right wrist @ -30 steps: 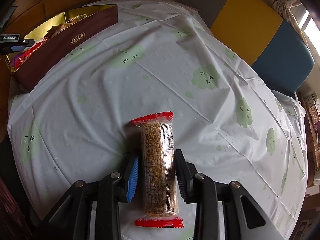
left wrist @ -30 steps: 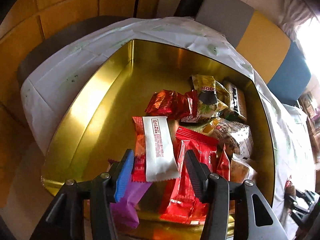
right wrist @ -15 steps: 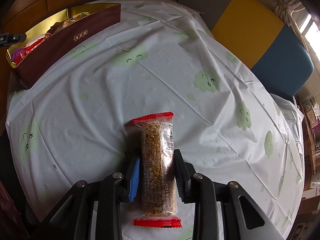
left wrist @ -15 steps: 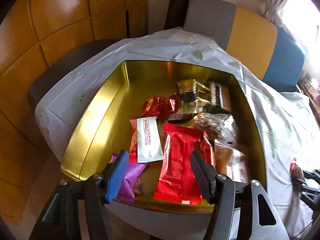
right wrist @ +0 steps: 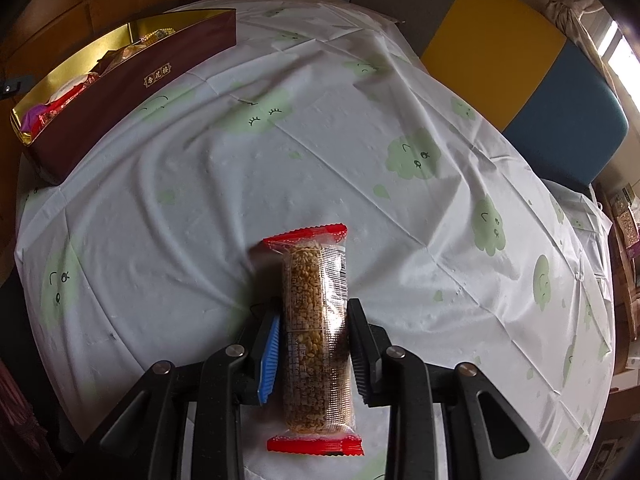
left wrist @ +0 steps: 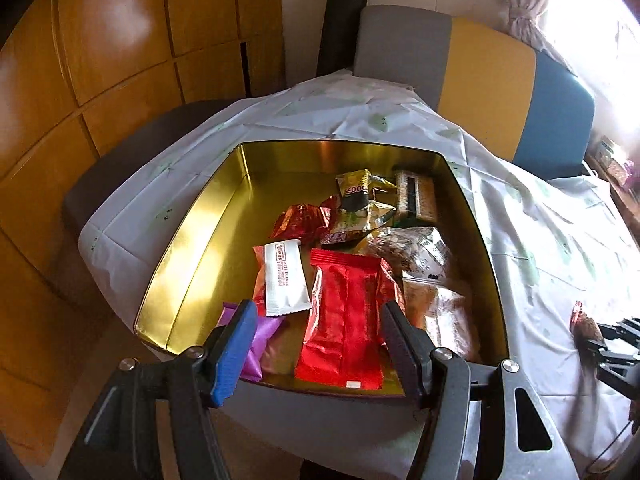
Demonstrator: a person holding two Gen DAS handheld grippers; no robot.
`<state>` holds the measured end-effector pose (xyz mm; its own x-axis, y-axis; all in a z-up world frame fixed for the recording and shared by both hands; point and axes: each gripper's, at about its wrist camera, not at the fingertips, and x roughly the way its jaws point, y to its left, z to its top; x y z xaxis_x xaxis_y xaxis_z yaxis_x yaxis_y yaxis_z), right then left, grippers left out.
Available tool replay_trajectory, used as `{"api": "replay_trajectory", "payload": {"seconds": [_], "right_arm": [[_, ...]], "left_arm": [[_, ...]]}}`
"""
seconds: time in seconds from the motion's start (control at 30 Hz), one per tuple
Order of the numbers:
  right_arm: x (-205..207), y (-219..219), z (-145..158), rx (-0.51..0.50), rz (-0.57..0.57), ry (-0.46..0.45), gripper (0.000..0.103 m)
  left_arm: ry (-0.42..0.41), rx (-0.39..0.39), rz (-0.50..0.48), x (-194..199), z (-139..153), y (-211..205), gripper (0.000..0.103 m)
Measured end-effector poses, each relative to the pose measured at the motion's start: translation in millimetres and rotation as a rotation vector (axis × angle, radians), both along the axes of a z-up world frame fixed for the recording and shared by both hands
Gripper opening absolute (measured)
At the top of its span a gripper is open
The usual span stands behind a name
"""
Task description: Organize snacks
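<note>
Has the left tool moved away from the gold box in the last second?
Yes. The left tool has backed up and away: the gold box now looks smaller, its near rim visible beyond the fingertips. Its jaws have just opened wider, holding nothing.

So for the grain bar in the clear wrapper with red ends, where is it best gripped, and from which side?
Across its narrow width, about mid-length, coming down from above. The grain bar lies flat on the tablecloth with its long sides free, and the red crimped ends are thin and floppy. The right gripper already does this: one of its fingers sits against each long side.
</note>
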<state>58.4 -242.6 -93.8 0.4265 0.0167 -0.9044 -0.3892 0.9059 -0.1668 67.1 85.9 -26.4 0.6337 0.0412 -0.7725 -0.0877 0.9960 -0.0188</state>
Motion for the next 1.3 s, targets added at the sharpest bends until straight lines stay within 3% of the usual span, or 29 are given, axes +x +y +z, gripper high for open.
{"api": "replay_trajectory", "payload": {"seconds": [0.87, 1.3], "right_arm": [[6.3, -15.0, -0.4, 0.073, -0.069, 0.029, 0.031], [12.8, -5.4, -0.8, 0.051, -0.234, 0.022, 0.031]], "left_arm": [[-0.006, -0.026, 0.004, -10.8, -4.8, 17.3, 0.064], [-0.012, -0.049, 0.029, -17.0, -9.2, 34.4, 0.064]]}}
